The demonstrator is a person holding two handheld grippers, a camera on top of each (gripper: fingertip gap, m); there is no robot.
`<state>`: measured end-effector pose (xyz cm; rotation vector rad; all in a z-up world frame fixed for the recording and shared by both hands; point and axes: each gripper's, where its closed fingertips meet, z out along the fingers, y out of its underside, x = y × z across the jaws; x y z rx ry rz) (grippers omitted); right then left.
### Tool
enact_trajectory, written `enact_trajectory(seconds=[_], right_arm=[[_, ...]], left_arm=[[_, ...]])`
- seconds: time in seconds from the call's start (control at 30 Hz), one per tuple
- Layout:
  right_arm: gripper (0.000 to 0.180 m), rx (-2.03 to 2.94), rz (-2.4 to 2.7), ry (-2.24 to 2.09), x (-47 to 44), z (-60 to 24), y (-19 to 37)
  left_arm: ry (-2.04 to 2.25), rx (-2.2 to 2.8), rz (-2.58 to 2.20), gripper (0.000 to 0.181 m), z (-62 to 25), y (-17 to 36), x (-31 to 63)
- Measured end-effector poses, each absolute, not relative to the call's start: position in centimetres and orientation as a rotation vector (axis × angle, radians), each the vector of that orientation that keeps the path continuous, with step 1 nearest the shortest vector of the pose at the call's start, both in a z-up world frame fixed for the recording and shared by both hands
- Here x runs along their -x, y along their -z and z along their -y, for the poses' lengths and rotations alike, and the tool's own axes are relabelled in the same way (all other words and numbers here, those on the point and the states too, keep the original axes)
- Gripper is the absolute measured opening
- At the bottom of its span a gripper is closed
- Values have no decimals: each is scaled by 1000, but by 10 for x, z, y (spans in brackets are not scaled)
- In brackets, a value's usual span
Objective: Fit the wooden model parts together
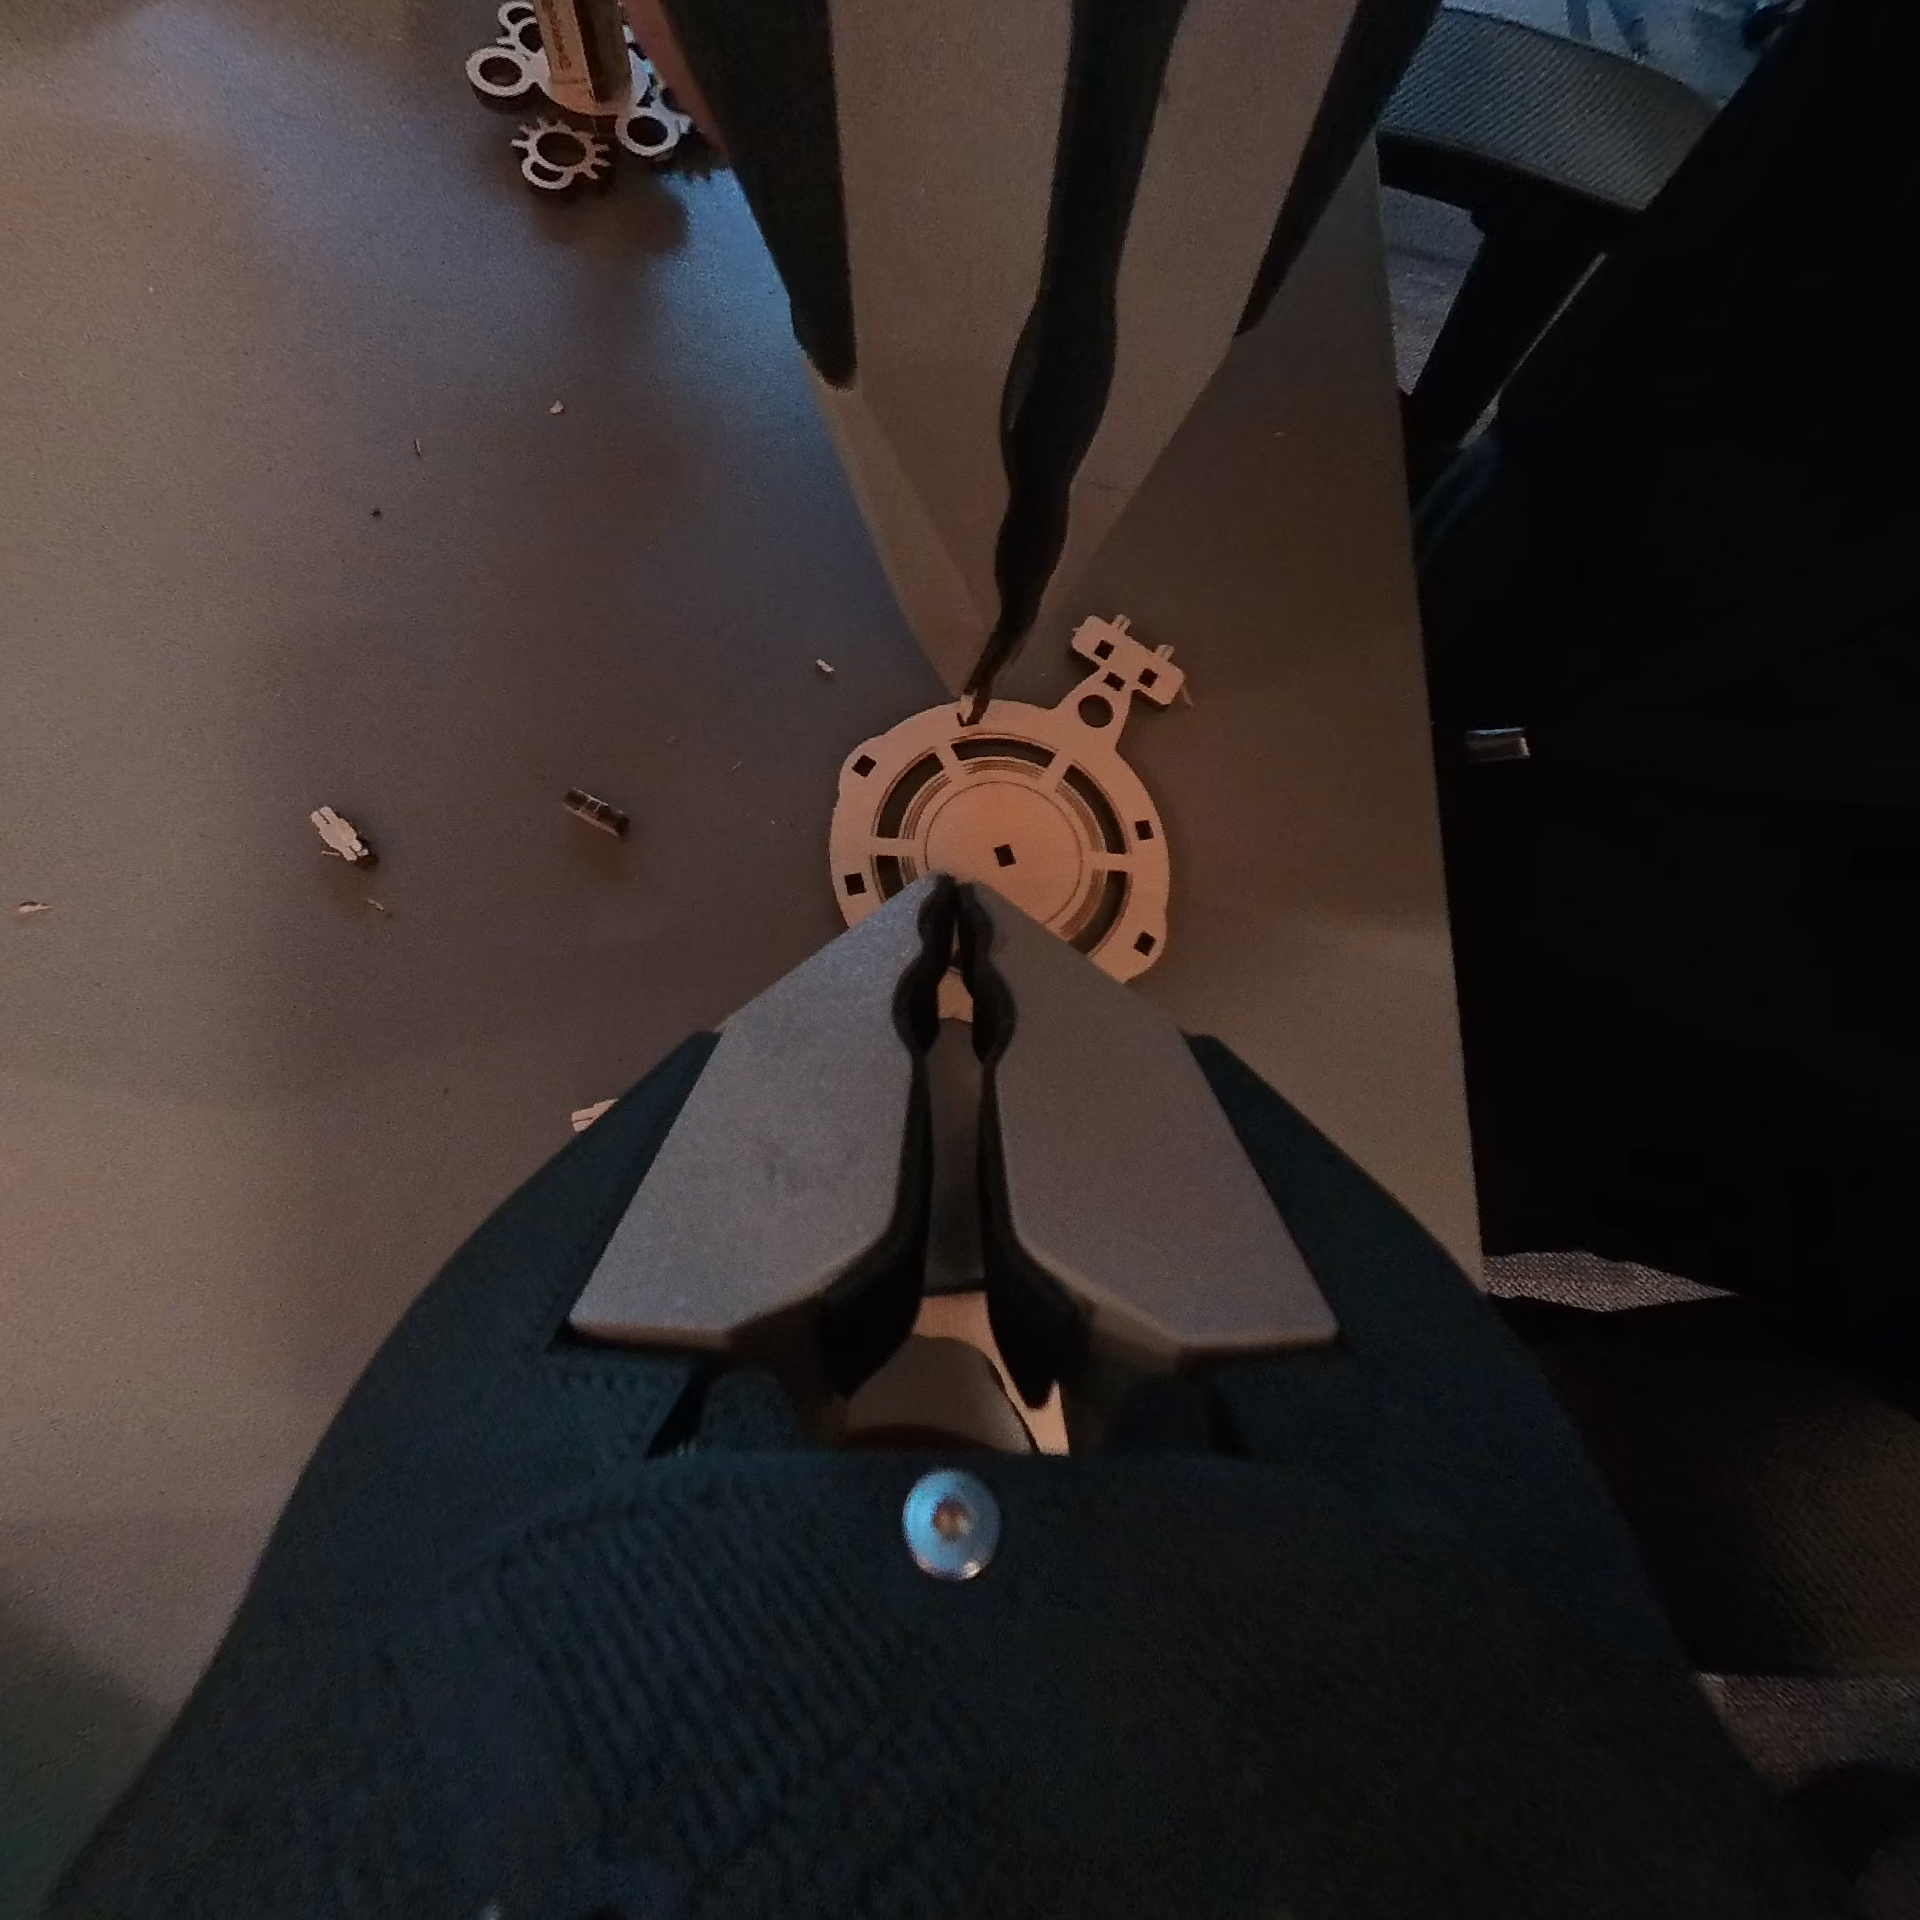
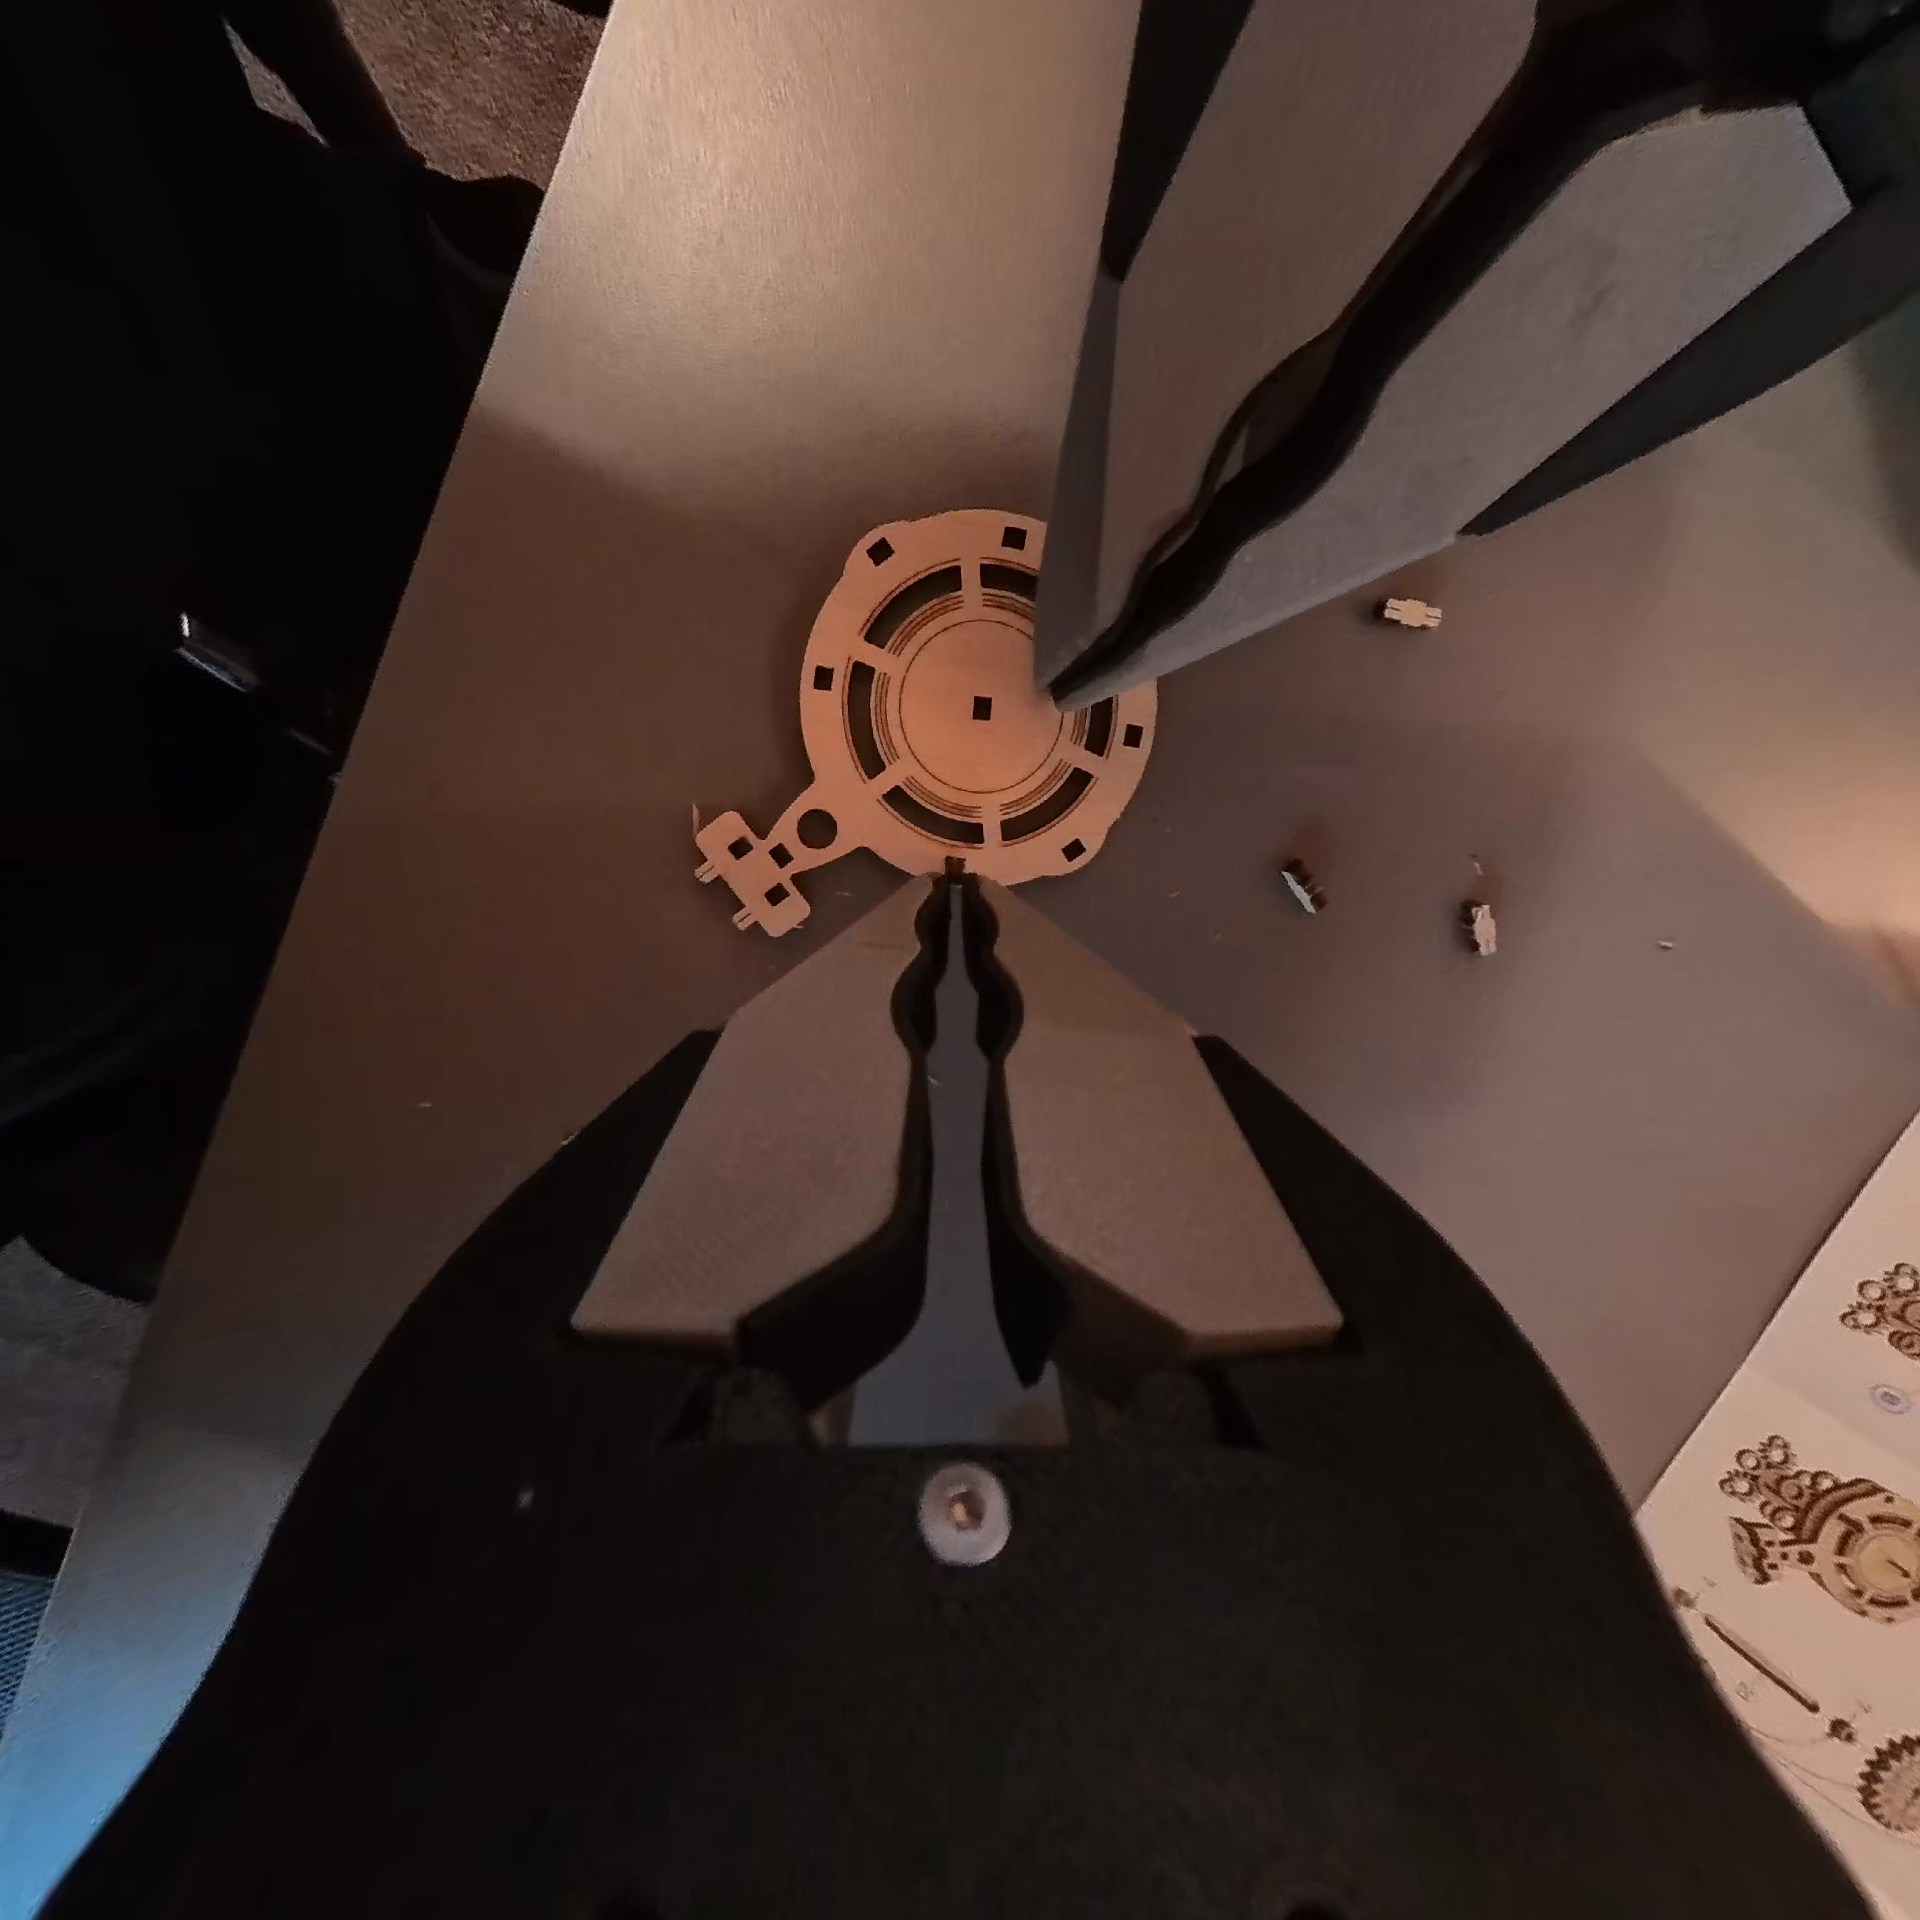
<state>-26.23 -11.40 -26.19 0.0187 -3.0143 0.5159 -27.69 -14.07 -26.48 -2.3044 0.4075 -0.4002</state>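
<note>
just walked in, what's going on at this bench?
Someone works two handheld grippers over a round wooden disc part lying flat on the grey table. The left gripper, shut, presses its tip on the disc's face. The right gripper, shut on a tiny wooden peg, holds it at the disc's rim. Loose connector pieces lie nearby.

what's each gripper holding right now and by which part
The right gripper pinches a tiny wooden peg at its near end, at the round wooden plate's rim. The left gripper is shut and presses on the plate, gripping nothing visible.
</note>
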Motion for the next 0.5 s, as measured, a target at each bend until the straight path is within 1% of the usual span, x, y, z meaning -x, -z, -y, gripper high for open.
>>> enact_trajectory(seconds=[0.33, 0.5], right_arm=[[0, 52, 3030, -498, 263, 114, 262], [0, 150, 3055, -599, 263, 116, 262]], left_arm=[[392, 2304, -408, 0, 141, 265, 277], [390, 2304, -409, 0, 141, 265, 277]])
